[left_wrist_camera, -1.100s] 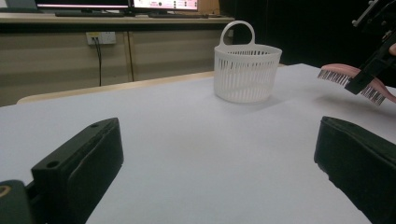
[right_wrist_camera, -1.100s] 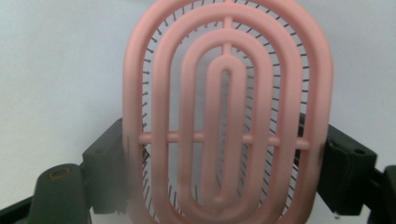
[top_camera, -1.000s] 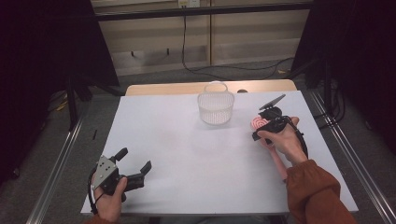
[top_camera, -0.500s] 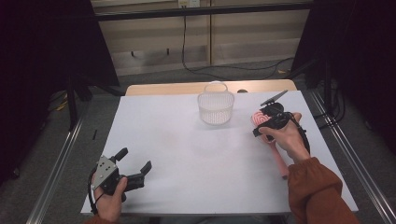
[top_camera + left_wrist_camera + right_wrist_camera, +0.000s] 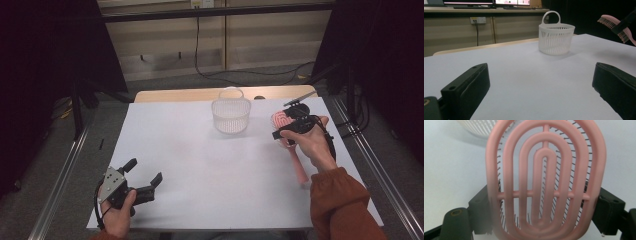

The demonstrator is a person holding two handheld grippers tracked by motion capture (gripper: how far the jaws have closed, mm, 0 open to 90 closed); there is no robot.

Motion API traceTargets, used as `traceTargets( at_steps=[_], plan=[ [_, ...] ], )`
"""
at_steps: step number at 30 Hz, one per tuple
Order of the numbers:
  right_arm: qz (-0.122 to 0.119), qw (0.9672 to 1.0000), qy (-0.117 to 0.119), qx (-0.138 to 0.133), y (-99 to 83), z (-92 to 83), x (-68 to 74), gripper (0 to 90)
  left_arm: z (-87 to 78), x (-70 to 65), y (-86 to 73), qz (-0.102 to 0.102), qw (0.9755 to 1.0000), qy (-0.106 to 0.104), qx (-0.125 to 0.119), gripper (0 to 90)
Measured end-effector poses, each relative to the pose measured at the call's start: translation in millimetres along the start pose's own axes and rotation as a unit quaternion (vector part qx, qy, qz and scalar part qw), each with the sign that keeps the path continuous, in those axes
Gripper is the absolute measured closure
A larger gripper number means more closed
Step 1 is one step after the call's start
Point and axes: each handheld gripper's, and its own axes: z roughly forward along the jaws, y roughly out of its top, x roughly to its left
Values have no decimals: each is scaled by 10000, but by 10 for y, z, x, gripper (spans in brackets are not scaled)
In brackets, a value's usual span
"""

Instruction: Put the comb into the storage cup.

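Pink and open-ribbed, a vented hairbrush (image 5: 283, 121) is clamped by its head between the jaws of the right gripper (image 5: 291, 124), lifted off the white table (image 5: 210, 165) at its right side; the handle slants down toward the person's orange sleeve (image 5: 340, 205). A white slatted plastic basket (image 5: 230, 114) with a loop handle stands at the far middle, just left of the brush. Near the front left corner, the left gripper (image 5: 145, 176) rests low with its jaws spread wide, holding nothing.

A pink vented hairbrush (image 5: 283, 121) is lifted at the table's right side. A white slatted basket (image 5: 230, 115) stands upright nearby.
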Motion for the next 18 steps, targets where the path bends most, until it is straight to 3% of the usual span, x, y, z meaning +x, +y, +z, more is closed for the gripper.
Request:
traceTargets(
  at_steps=[6, 18],
  plan=[
    [91, 9997, -40, -233, -1, -55, -30, 195, -1, -1, 0, -7, 10000, 1, -13, 14],
    [30, 9988, 19, -498, 29, -153, 11, 195, -4, 2, 1, -8, 10000, -3, -22, 14]
  ],
)
